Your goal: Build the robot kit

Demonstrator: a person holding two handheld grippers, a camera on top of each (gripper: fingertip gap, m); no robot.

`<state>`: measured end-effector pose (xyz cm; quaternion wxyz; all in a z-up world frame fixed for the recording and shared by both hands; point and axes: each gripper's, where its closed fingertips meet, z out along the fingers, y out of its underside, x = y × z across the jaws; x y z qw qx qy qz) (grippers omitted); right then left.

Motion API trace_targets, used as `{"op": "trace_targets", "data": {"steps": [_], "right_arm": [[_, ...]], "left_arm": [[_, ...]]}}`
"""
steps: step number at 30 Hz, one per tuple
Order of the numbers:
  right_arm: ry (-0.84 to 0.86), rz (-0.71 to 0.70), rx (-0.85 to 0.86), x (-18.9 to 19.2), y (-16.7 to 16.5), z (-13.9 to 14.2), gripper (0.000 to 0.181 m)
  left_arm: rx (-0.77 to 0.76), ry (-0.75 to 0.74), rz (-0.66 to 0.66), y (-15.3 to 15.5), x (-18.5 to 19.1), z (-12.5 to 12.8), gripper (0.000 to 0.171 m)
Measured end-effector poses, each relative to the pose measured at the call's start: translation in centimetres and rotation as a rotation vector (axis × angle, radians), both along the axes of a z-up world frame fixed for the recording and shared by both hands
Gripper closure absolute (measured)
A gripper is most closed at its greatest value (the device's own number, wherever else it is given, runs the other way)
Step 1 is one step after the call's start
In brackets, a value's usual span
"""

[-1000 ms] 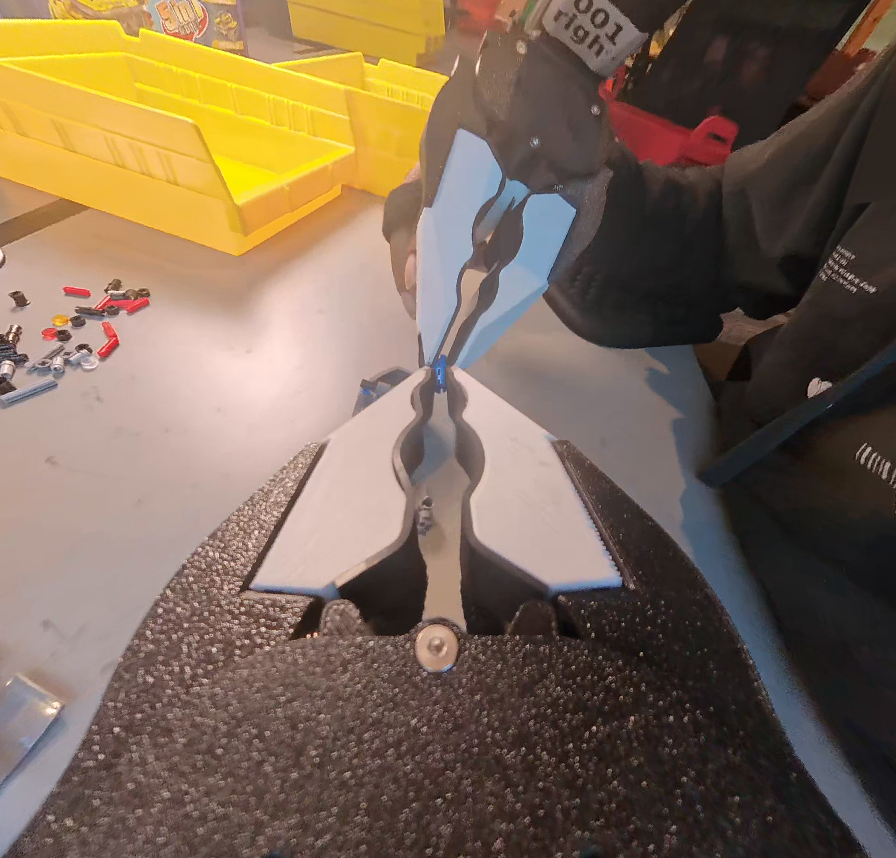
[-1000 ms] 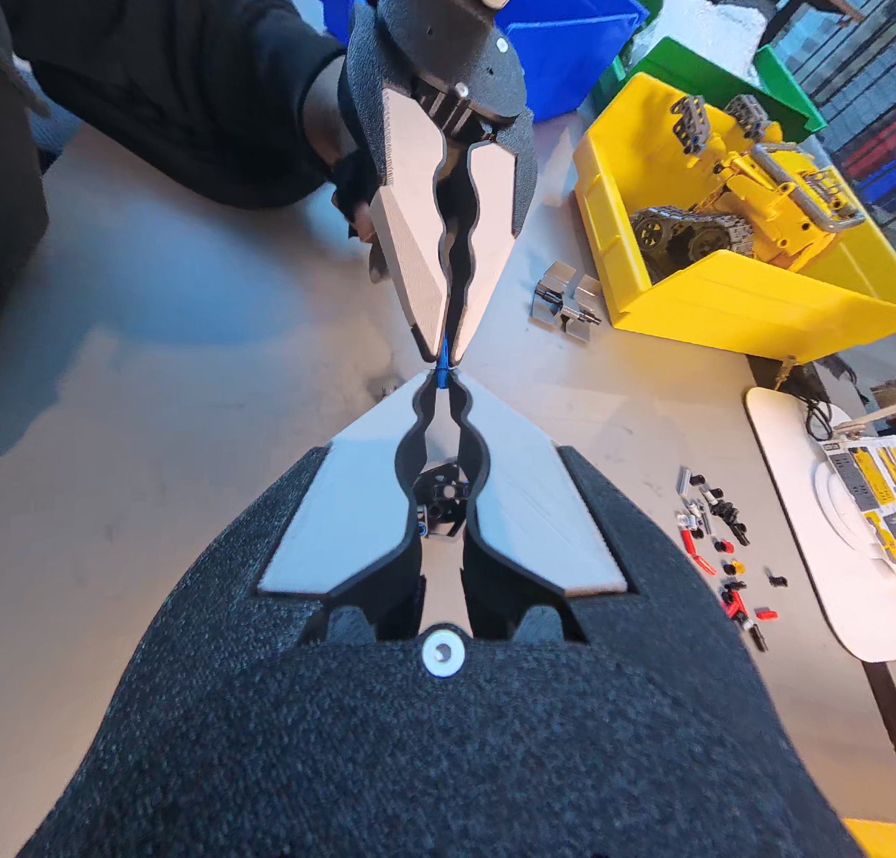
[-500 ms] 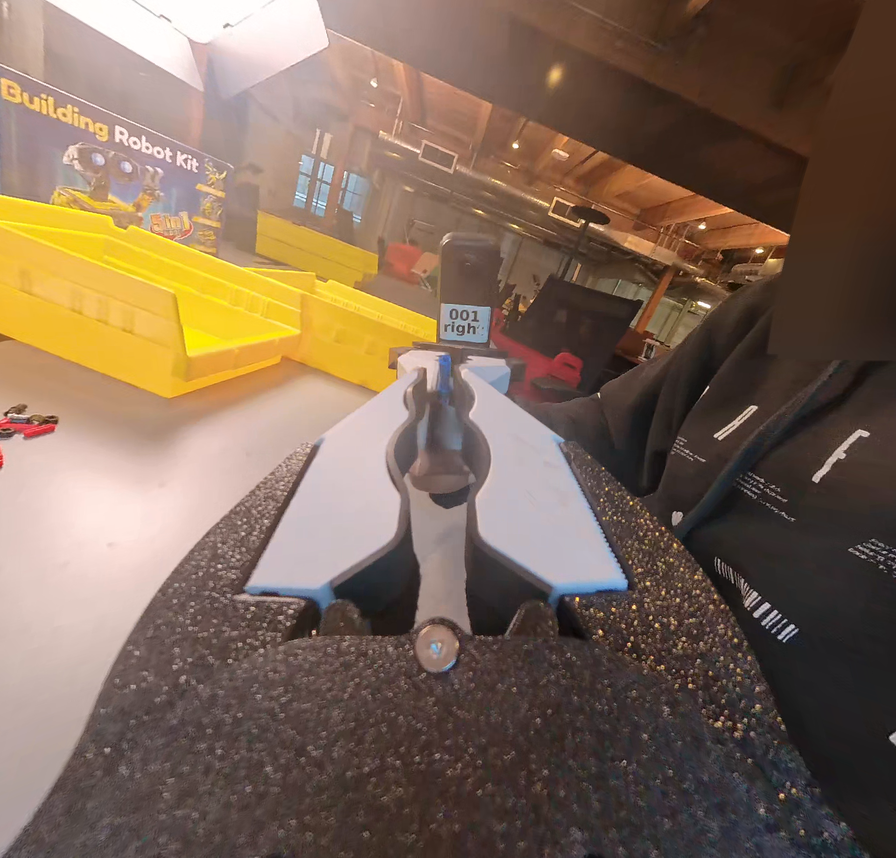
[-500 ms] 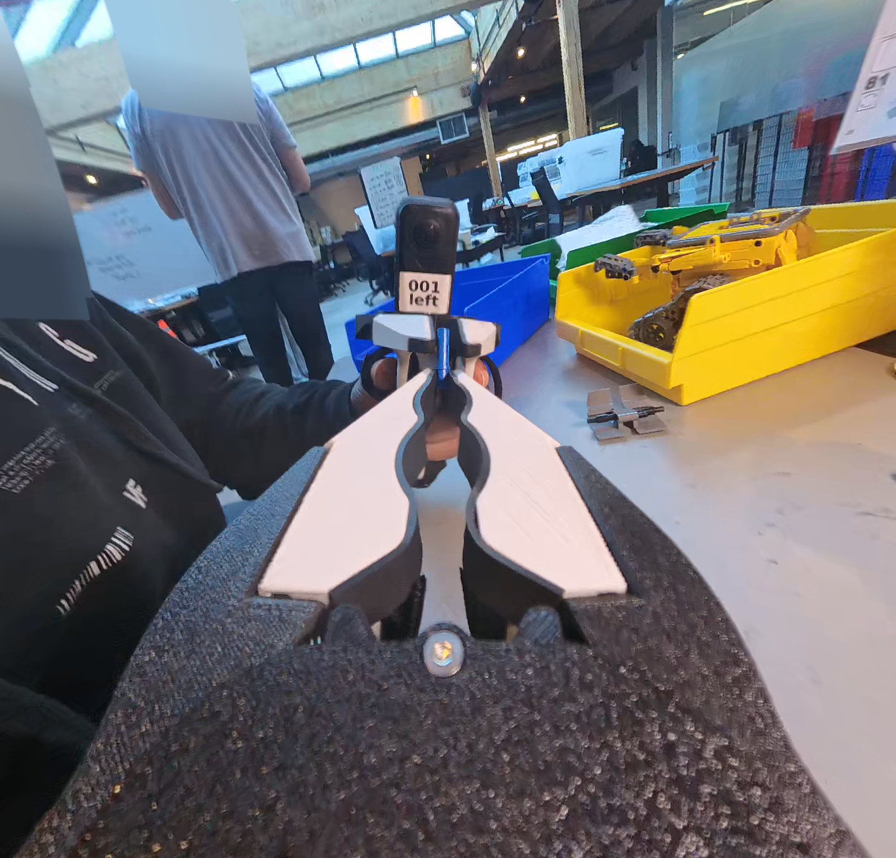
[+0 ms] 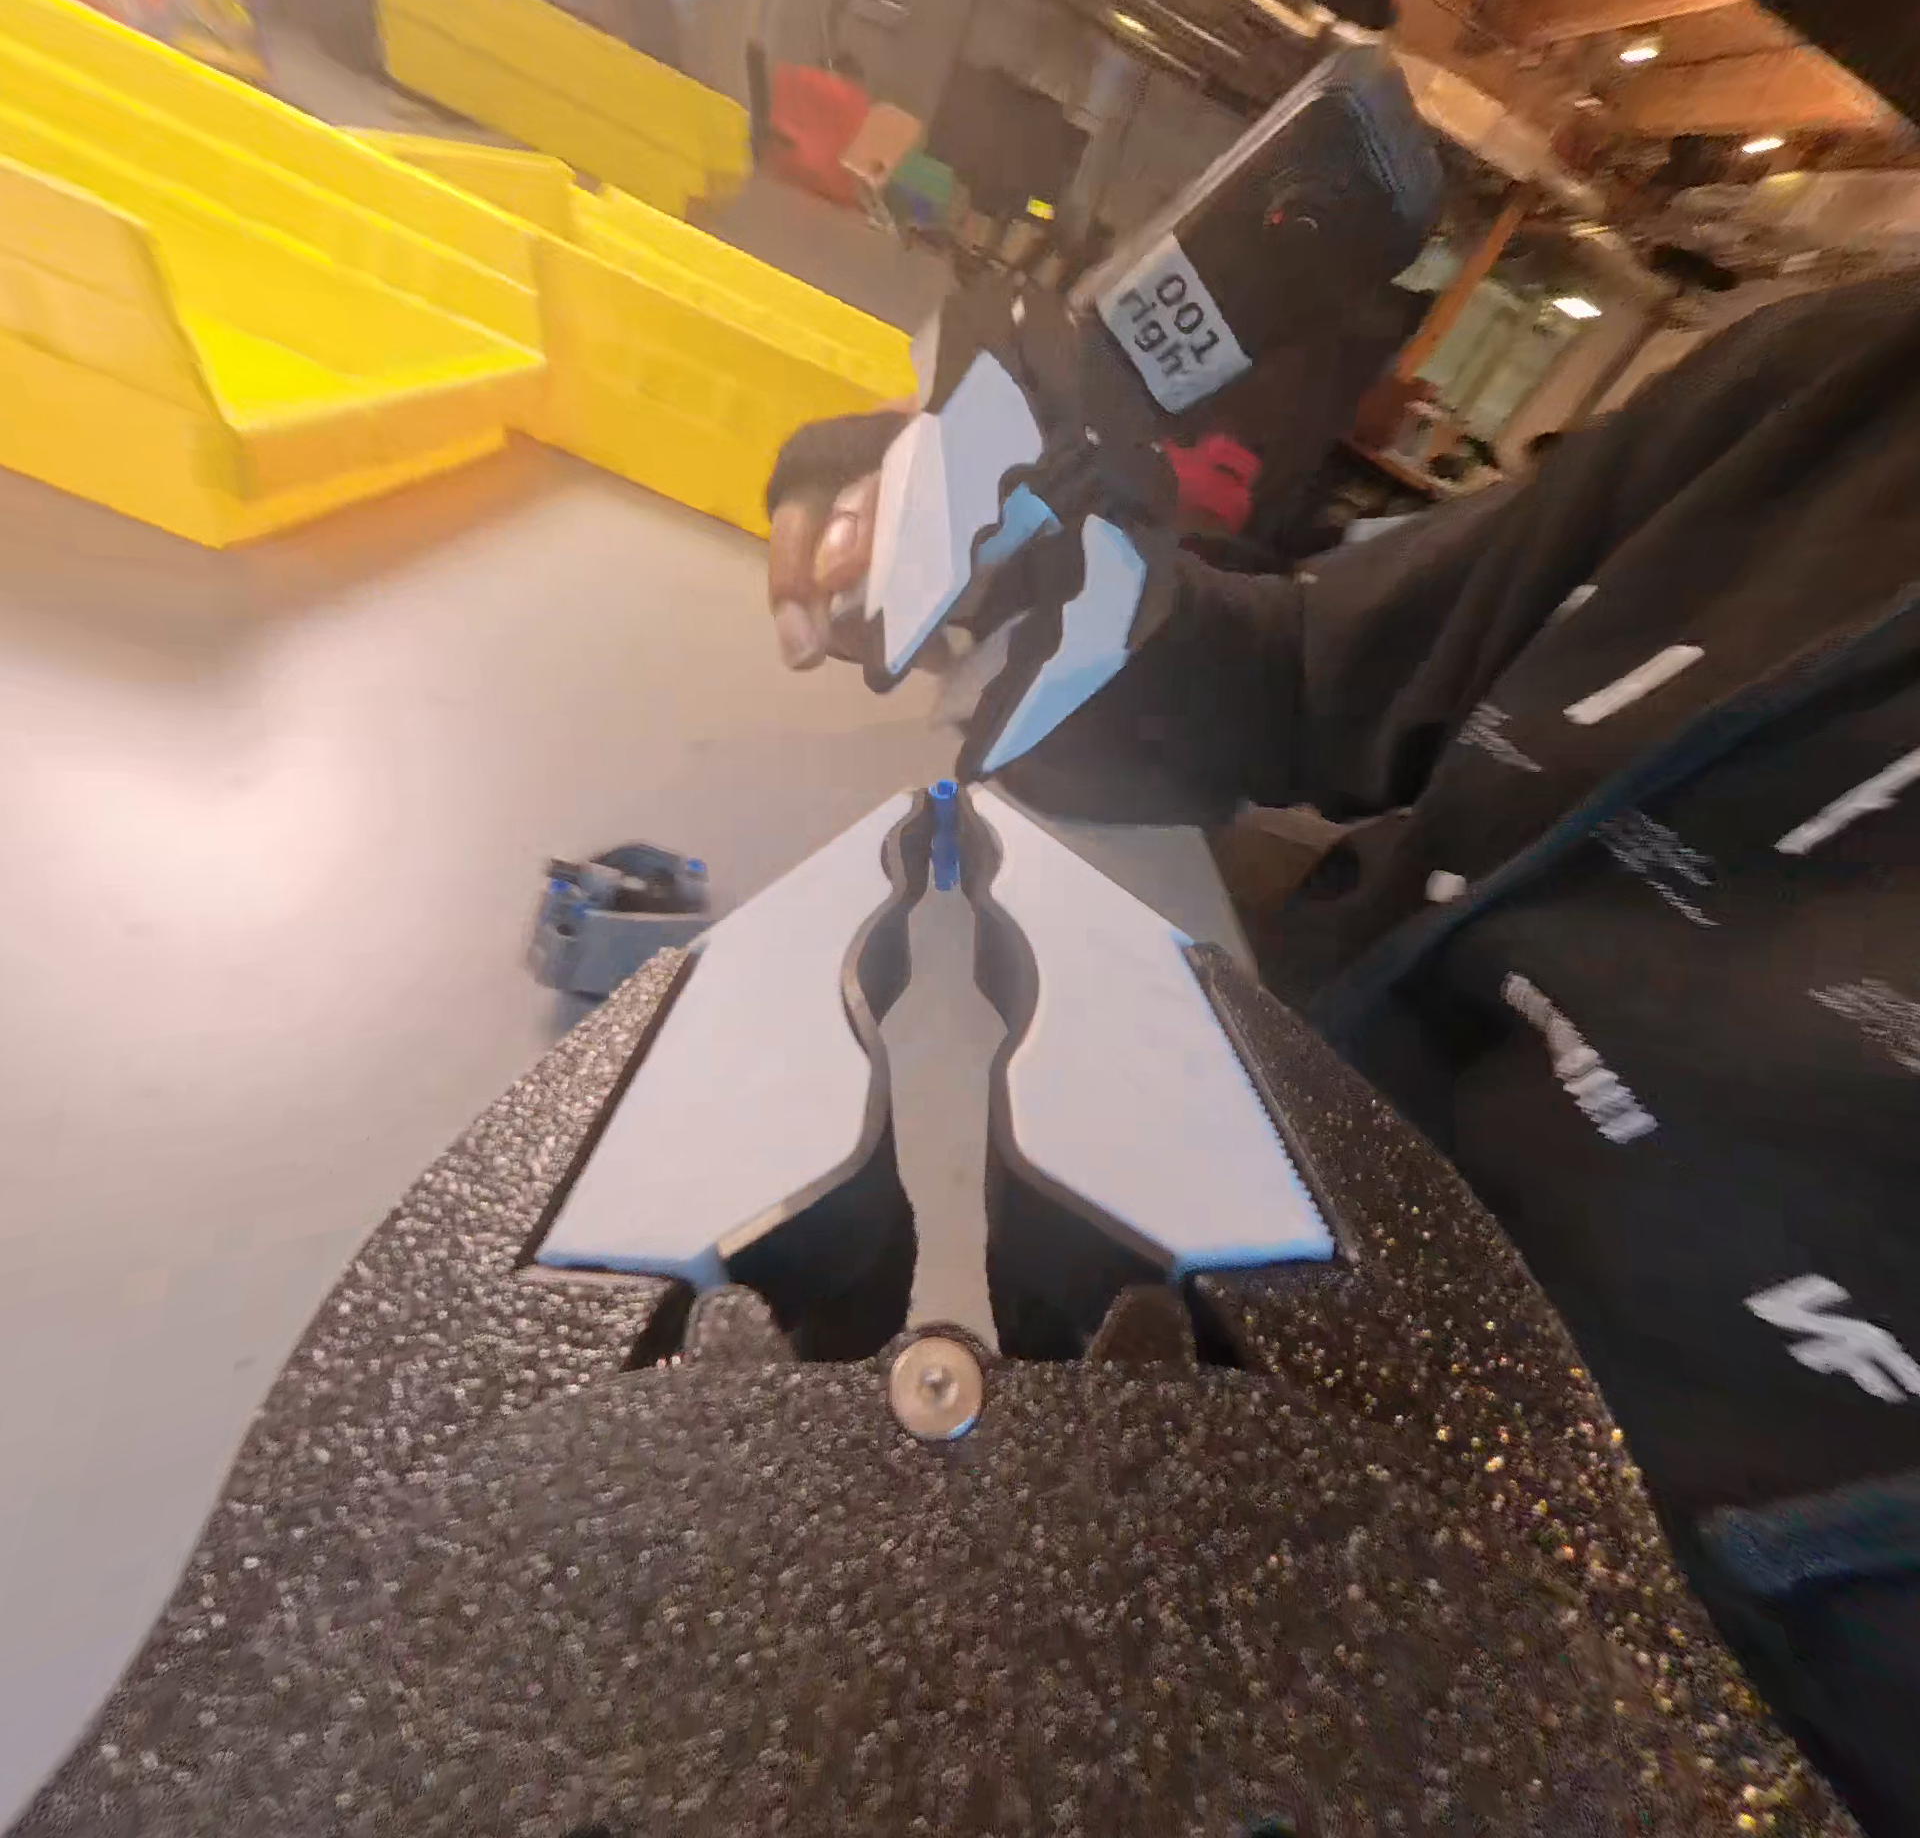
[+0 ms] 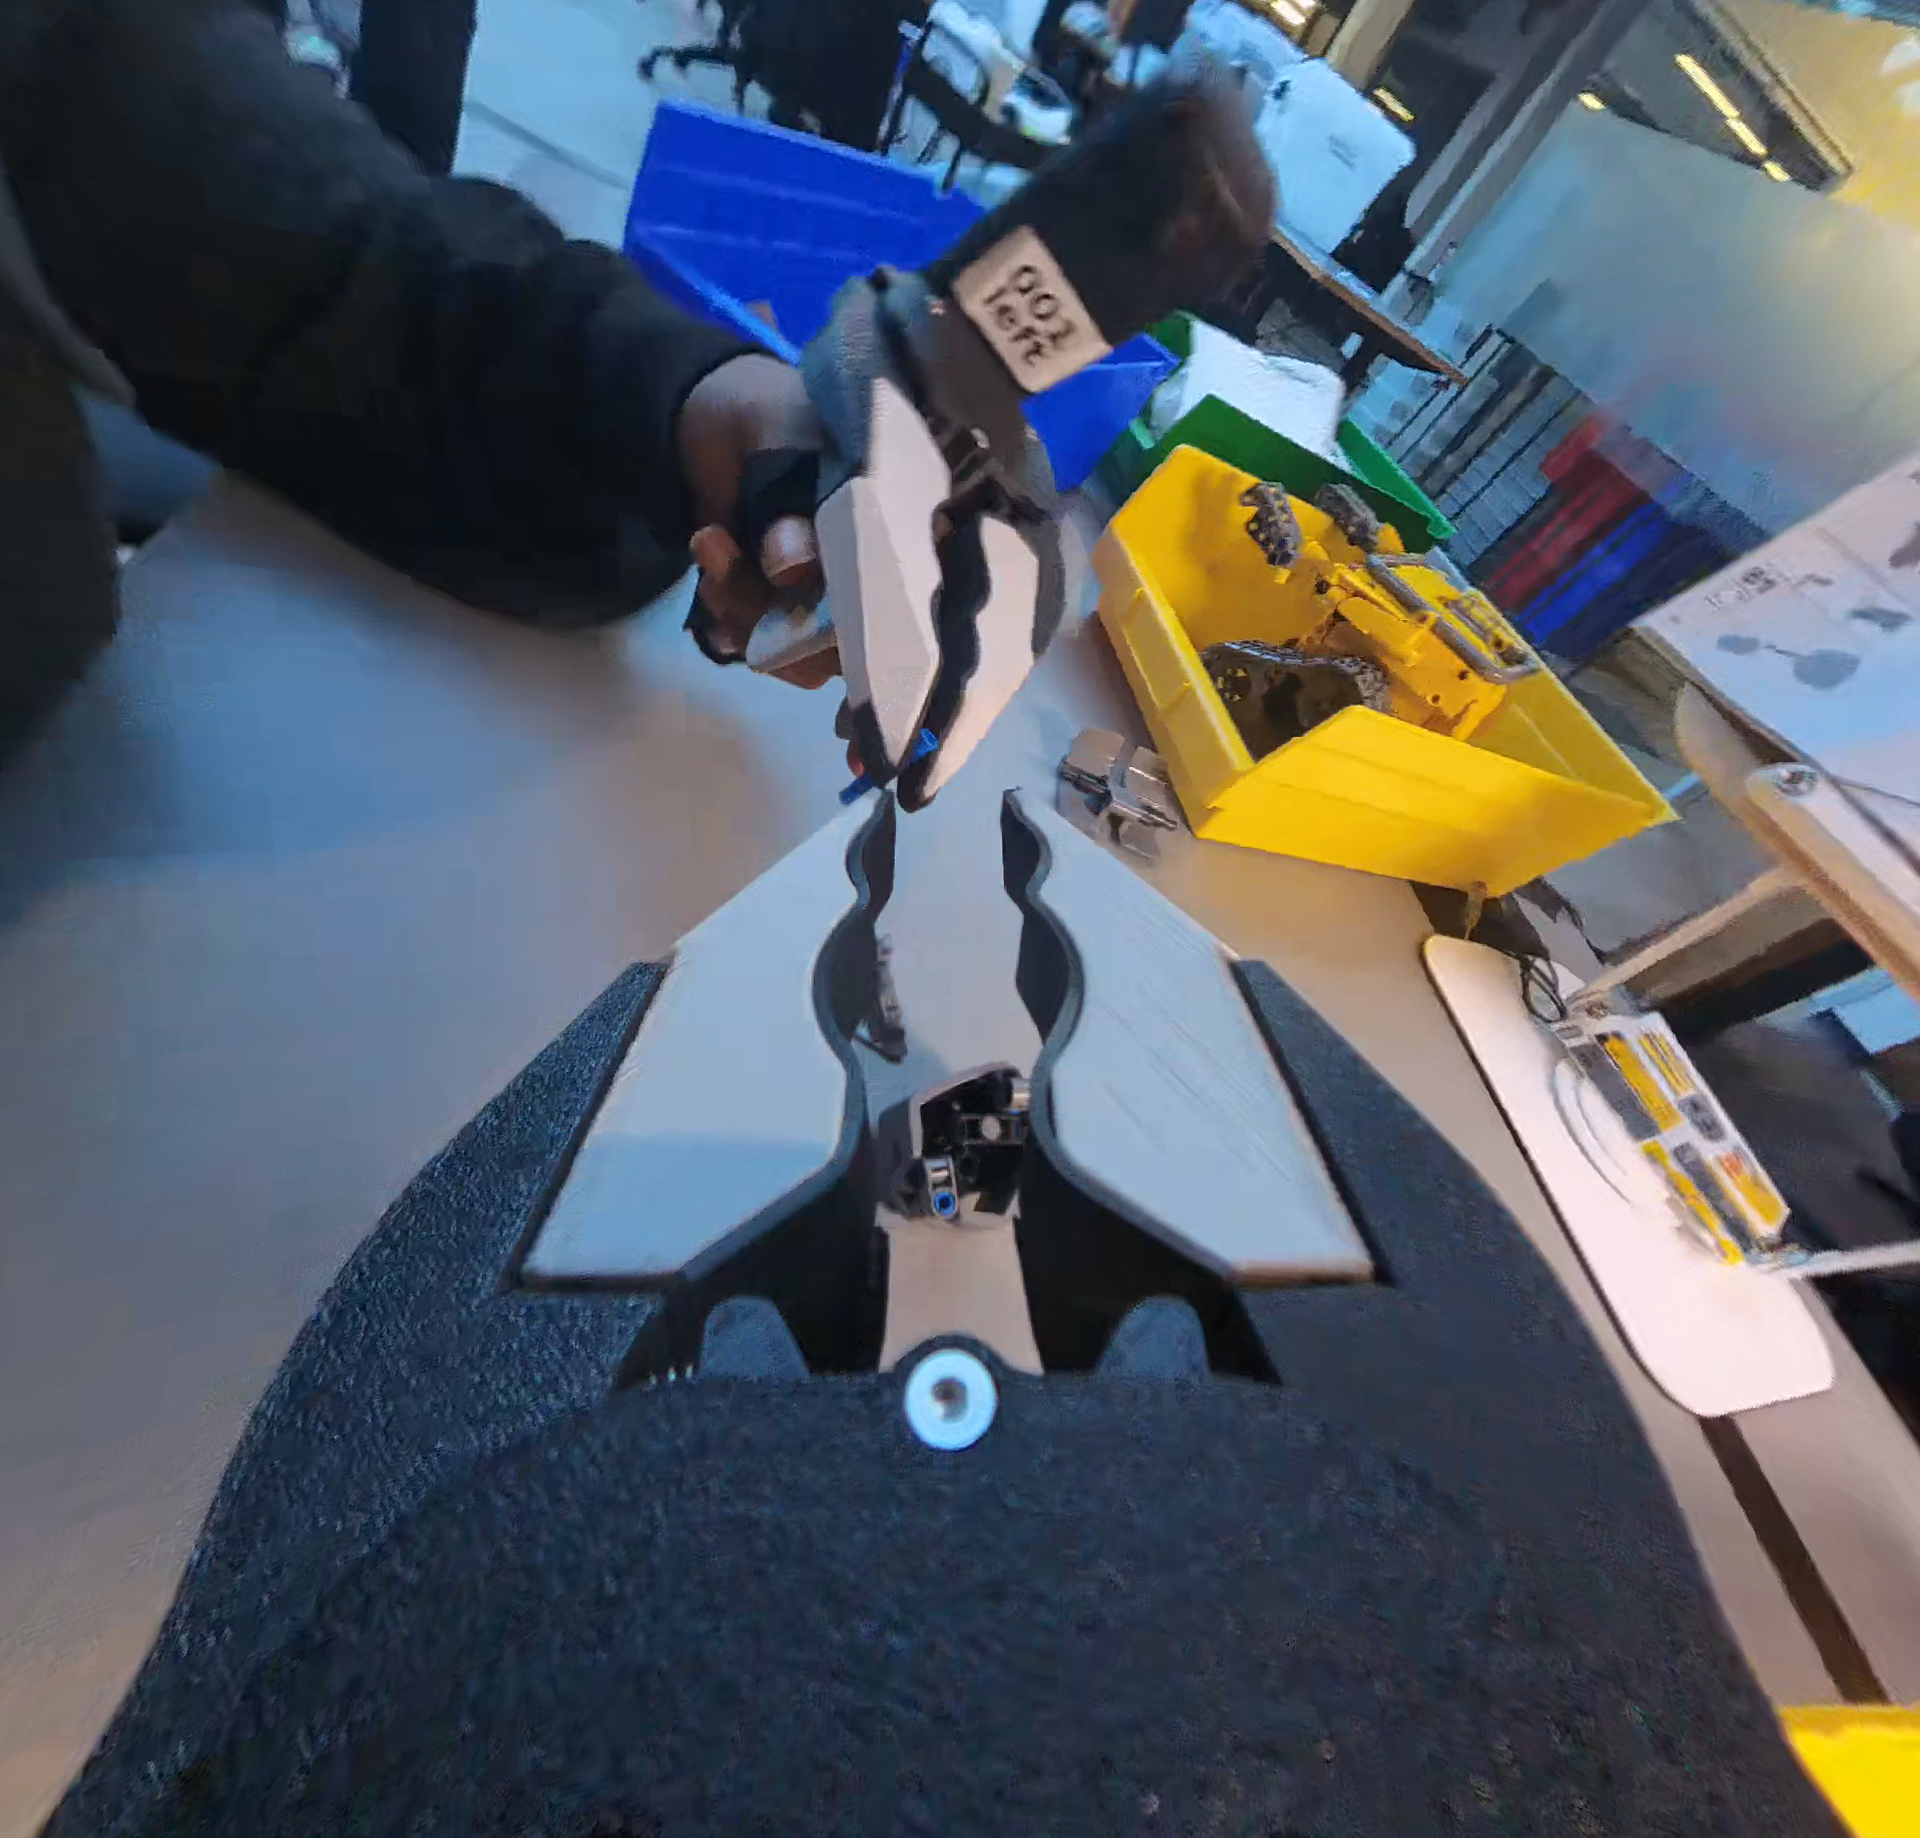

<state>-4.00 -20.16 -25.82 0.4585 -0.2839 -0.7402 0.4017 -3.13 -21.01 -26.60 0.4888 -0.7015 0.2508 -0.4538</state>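
My left gripper is closed on a small blue pin, pinched upright right at the fingertips with its top just clear of them. From my right wrist view the same pin sticks out sideways from the left gripper's tips.

My right gripper stands parted, a clear gap between its fingers, and nothing is held between them. It sits just short of the left gripper's tips, with the pin slightly to the left of its opening and not inside it. Seen from my left wrist view, the right gripper hangs above and just beyond the pin, its lower tip almost touching the pin's top.

Below the right gripper's opening, a small black and grey block assembly lies on the grey table. Farther right is a yellow bin holding a yellow tracked model, and beside it a small grey part. Empty yellow bins sit at the far left of my left wrist view.
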Motion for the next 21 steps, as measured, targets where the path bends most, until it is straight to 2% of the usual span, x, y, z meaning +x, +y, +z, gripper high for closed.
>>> {"op": "trace_targets", "data": {"steps": [4,14,18,21], "right_arm": [[0.008,0.043,0.073,0.2,-1.7,-0.6,0.159],[0.046,0.044,0.171,0.2,-2.3,-0.8,0.161],[0.047,0.066,0.137,0.4,-2.6,-0.4,0.160],[0.000,0.119,0.054,1.0,-3.0,-0.4,0.149]], "left_arm": [[-0.106,-0.103,-0.102,-0.7,1.2,-0.4,0.168],[-0.284,-0.345,-0.169,-0.6,1.3,0.2,0.169],[-0.308,-0.396,-0.198,-0.8,1.3,0.6,0.169],[-0.314,-0.408,-0.206,-0.9,1.2,0.7,0.168]]}}
